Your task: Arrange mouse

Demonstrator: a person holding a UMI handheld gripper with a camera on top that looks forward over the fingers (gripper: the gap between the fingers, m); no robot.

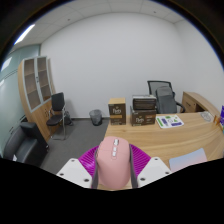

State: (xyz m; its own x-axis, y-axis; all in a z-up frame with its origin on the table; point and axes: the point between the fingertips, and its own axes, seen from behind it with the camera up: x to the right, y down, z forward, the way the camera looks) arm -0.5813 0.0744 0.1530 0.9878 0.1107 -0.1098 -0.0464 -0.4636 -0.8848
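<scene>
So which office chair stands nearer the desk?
The black chair behind the desk, beside the printer; the other chair stands off by the cabinet.

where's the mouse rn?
In the gripper view the pink mouse is between the tool's two fingers, which press on its sides, lifted above the near edge of the wooden desk.

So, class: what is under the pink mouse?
The mouse sits between the fingers, whose pads press its sides, above the desk. What lies directly beneath it is hidden by the mouse itself.
</scene>
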